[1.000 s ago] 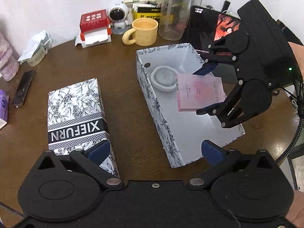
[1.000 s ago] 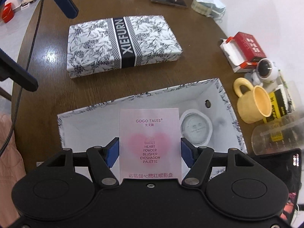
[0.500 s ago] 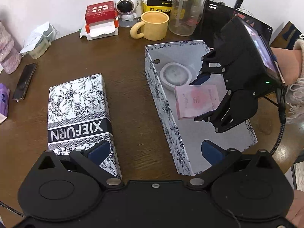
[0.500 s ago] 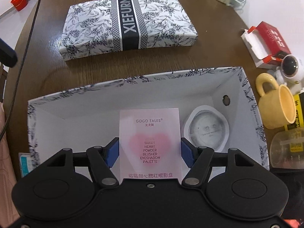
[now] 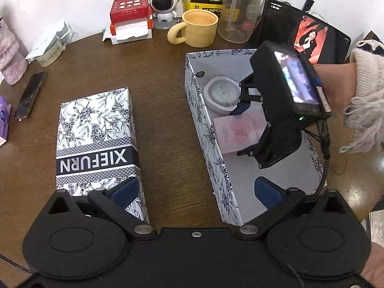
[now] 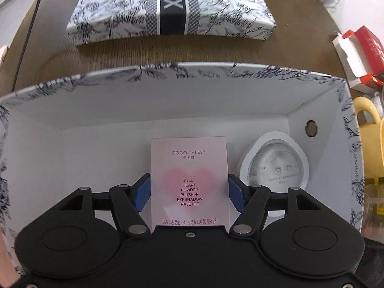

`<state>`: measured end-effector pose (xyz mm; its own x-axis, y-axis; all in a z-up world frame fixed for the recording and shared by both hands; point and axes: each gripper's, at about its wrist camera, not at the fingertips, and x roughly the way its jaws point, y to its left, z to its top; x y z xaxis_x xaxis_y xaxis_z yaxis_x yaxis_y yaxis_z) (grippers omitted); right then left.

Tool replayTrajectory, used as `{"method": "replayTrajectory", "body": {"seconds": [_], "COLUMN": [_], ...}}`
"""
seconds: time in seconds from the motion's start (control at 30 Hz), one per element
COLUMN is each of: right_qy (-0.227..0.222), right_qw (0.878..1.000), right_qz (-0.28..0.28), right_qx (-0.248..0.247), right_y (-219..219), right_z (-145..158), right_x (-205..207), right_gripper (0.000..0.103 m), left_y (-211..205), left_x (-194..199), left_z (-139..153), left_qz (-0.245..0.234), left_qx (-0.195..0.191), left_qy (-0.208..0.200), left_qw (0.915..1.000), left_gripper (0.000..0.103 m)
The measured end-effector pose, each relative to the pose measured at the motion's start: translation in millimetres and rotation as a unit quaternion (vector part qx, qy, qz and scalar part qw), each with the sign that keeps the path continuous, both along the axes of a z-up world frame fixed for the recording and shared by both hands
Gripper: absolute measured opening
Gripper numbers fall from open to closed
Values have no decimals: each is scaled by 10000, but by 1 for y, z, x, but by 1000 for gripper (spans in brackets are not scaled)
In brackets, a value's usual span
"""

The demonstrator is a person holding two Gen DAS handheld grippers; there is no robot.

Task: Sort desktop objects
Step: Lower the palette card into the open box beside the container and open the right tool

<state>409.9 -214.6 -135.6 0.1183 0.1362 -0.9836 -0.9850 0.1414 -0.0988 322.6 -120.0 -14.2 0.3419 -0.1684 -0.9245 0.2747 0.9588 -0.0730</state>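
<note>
My right gripper (image 6: pixel 189 193) (image 5: pixel 242 129) is shut on a pink eyeshadow palette box (image 6: pixel 189 180) (image 5: pixel 237 132), held low inside the open floral-print box (image 5: pixel 206 129) (image 6: pixel 168 100), close to its white floor. A round white compact (image 5: pixel 222 93) (image 6: pixel 273 165) lies in the box just beside the palette. The floral lid marked XIEFURN (image 5: pixel 96 141) (image 6: pixel 172 4) rests on the brown table left of the box. My left gripper (image 5: pixel 194 189) hangs open over the table's near side, one finger above the lid, the other above the box's near end.
Along the back stand a yellow mug (image 5: pixel 196 28), a red and white carton (image 5: pixel 130 16), an astronaut figure (image 5: pixel 164 6), a clear jug (image 5: pixel 242 7) and a lit tablet (image 5: pixel 309 36). A phone (image 5: pixel 30 94) and a face mask (image 5: pixel 51 45) lie at far left.
My right gripper has gone down into the open box with the palette, closer to the floor beside the compact. The left gripper has drawn back slightly and stays open.
</note>
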Motion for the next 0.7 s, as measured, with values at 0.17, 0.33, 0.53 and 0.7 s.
{"method": "replayTrajectory", "body": {"seconds": [0.17, 0.33, 0.53, 0.7], "right_qy": [-21, -16, 55, 62], "right_qw": [9999, 9997, 9997, 9998], "right_qz": [146, 217, 234, 180], "right_qx": [-57, -57, -61, -73], "right_y": [1, 1, -1, -1], "right_z": [-5, -5, -4, -3], "right_x": [1, 3, 8, 9], "right_gripper": [69, 69, 69, 70], "left_y": [-1, -2, -2, -2], "left_x": [0, -1, -1, -2], "left_z": [-4, -9, -6, -7], "left_qz": [24, -6, -12, 6], "left_qx": [-1, 17, -3, -1], "left_qy": [52, 137, 97, 100], "left_qw": [10000, 9999, 10000, 9999], "left_gripper": [103, 103, 103, 103]}}
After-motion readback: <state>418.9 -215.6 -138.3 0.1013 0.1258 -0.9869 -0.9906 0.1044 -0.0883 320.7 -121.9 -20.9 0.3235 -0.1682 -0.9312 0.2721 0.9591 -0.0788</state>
